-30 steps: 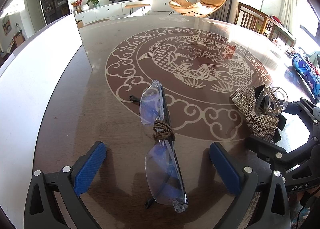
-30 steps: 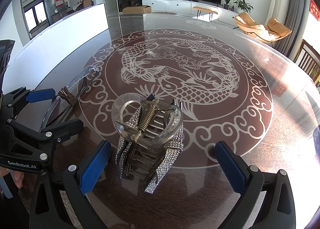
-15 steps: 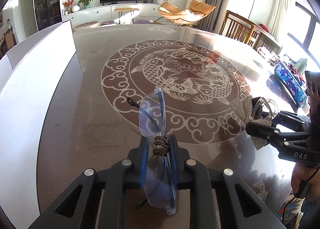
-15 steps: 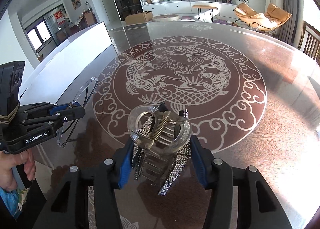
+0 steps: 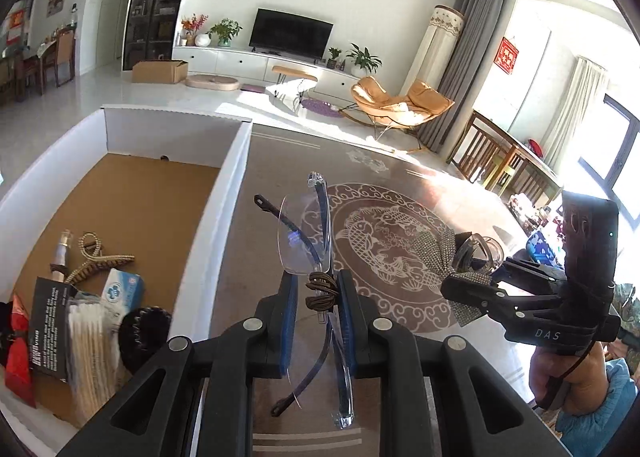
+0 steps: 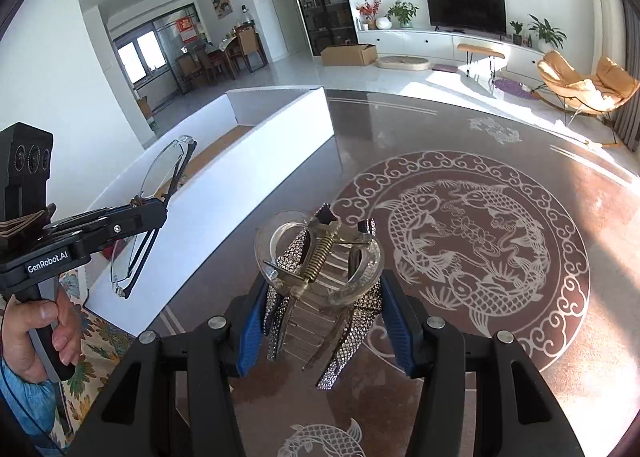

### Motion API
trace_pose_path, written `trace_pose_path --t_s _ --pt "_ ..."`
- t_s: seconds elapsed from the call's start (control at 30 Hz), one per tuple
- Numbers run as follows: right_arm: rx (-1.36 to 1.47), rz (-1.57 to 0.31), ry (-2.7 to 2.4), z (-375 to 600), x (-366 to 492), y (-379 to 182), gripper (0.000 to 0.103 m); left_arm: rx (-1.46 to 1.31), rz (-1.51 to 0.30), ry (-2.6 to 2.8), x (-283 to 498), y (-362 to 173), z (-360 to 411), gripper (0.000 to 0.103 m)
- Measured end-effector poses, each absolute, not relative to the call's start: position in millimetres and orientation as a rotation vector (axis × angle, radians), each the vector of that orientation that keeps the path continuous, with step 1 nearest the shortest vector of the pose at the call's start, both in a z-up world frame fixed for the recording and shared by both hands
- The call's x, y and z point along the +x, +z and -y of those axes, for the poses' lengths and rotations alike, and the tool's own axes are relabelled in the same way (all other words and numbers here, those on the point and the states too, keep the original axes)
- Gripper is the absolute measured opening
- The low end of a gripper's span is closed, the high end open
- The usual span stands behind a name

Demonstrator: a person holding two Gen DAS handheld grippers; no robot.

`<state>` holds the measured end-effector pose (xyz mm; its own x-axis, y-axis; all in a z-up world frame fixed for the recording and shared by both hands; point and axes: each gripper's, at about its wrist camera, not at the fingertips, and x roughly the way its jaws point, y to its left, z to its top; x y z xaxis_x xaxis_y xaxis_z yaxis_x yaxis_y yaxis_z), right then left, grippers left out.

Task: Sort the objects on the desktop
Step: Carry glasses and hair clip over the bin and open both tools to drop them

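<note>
Left wrist view, L to R: white box (image 5: 224, 185) at 9 o'clock w/ brown floor, holding cotton swabs (image 5: 90, 341), a blue-white packet (image 5: 124, 289), a braided hair clip (image 5: 94, 263) & a round black item (image 5: 145, 333). Left gripper (image 5: 318, 297) at 6 o'clock is clamped on clear glasses (image 5: 306, 233) at the bridge, a brown hair tie (image 5: 321, 289) wound there; glasses are off the table (image 5: 400, 341). At 3 o'clock, right gripper (image 6: 324, 321) is closed around a clear claw clip (image 6: 320, 261) plus a rhinestone bow (image 6: 352, 337), both lifted above the table.
</note>
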<state>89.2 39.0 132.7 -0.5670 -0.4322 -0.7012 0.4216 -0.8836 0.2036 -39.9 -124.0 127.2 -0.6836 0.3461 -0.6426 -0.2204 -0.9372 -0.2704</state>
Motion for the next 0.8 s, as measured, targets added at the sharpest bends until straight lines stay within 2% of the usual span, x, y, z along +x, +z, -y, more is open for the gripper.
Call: trace_pose_path --t_s 0.13,0.27,0.4,0.57,0.6,0.63,0.67,0.7,0.73,0.8 --pt "0.99 -0.036 -2.294 41 80 171 0.053 -1.142 0.308 2.745 -48 133 205 0.019" --pt "0.954 -0.088 -2.153 126 80 184 0.053 -1.272 0.317 2.836 -52 120 266 0.019" --pt "0.959 -0.188 -2.053 203 83 172 0.053 -1.419 0.293 2.861 -61 94 303 0.019" --pt "1.102 -0.293 -1.913 264 84 127 0.055 -1.572 0.282 2.844 -69 63 319 0.022" --pt "1.12 -0.319 -1.9 270 86 119 0.062 -1.603 0.283 2.842 -69 58 321 0.025" --pt "1.126 -0.342 -1.895 274 89 114 0.082 -1.625 0.281 2.847 -68 54 322 0.045" --pt "1.121 -0.359 -1.897 275 92 111 0.092 -1.631 0.276 2.86 -67 52 325 0.075" --pt "1.107 -0.363 -1.905 275 94 111 0.1 -1.612 0.266 2.888 -63 53 324 0.087" --pt "1.089 -0.352 -1.912 270 95 113 0.1 -1.579 0.252 2.924 -60 57 322 0.094" --pt "1.075 -0.311 -1.929 258 91 119 0.1 -1.551 0.236 2.964 -55 64 322 0.094"
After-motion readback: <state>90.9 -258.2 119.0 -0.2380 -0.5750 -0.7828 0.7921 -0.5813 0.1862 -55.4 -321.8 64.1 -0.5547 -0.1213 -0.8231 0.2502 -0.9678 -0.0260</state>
